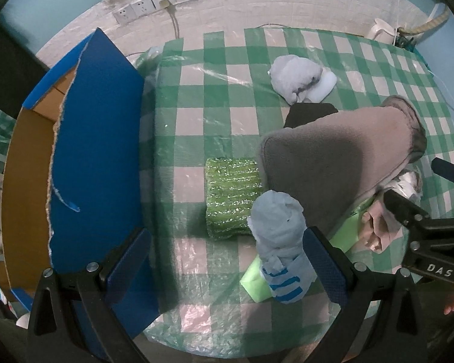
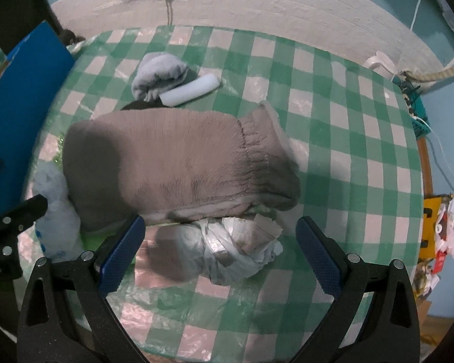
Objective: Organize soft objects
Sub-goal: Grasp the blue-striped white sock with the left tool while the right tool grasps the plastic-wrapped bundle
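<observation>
A large grey-brown fleece pouch (image 1: 339, 154) (image 2: 178, 157) lies mid-table. Left of it sit a sparkly green sponge (image 1: 231, 196) and a pale blue bag with blue stripes (image 1: 280, 242) (image 2: 56, 211) on a lime-green foam block (image 1: 255, 281). A crumpled silvery plastic bundle (image 2: 230, 251) rests at the pouch's near edge. My left gripper (image 1: 227, 260) is open above the table, its right finger beside the blue bag. My right gripper (image 2: 219, 251) is open, straddling the silvery bundle without touching it. Farther back lie a light grey plush cloth (image 1: 295, 74) (image 2: 159, 74) and a white foam roll (image 2: 190, 89).
A blue cardboard box (image 1: 93, 157) (image 2: 21, 96) with an open flap stands at the table's left edge. The green checked tablecloth (image 2: 348, 151) has bare room on the right. Wall sockets (image 1: 154, 3) and a cable are behind; clutter sits off the right edge (image 2: 445, 227).
</observation>
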The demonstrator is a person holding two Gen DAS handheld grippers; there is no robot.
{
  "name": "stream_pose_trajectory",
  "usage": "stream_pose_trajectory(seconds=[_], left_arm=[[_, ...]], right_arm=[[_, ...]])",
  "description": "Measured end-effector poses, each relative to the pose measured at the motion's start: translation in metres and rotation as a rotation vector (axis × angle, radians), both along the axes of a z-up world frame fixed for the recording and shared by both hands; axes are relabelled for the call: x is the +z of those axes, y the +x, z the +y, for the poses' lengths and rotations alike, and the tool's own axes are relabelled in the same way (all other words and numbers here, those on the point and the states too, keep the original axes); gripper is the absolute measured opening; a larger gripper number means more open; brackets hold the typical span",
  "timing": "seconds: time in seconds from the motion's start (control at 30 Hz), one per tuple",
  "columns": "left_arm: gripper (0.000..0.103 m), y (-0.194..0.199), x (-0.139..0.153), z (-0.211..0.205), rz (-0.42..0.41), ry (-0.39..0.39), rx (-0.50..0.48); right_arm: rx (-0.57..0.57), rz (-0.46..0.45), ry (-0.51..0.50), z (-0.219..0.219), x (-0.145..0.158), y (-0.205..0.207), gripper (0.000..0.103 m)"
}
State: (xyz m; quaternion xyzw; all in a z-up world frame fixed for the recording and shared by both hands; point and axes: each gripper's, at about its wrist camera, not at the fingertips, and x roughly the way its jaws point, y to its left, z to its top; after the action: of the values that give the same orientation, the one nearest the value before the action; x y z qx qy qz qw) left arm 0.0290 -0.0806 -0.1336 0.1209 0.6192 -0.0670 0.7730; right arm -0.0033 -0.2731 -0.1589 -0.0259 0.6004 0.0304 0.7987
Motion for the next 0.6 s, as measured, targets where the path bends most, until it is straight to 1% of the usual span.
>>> stream_pose_trajectory(seconds=[0.17,0.27,0.47,0.6], left_arm=[[0.101,0.003,-0.006,-0.002,0.023,-0.01,-0.001],[0.101,0.005,-0.009,-0.004,0.03,-0.024,0.004],[0.101,0.006,-0.017,-0.01,0.038,-0.018,-0.009],[0.101,0.006,-0.027,-0.019,0.045,0.008,-0.037]], right_arm=[[0.011,0.018,-0.019,0.001,-0.008,0.002,0.1],[0.018,0.033,-0.028,0.003,-0.015,0.003,0.098],[0.018,0.06,-0.036,0.002,-0.022,0.003,0.097],[0.012,0.089,-0.028,0.002,-0.029,0.001,0.094]])
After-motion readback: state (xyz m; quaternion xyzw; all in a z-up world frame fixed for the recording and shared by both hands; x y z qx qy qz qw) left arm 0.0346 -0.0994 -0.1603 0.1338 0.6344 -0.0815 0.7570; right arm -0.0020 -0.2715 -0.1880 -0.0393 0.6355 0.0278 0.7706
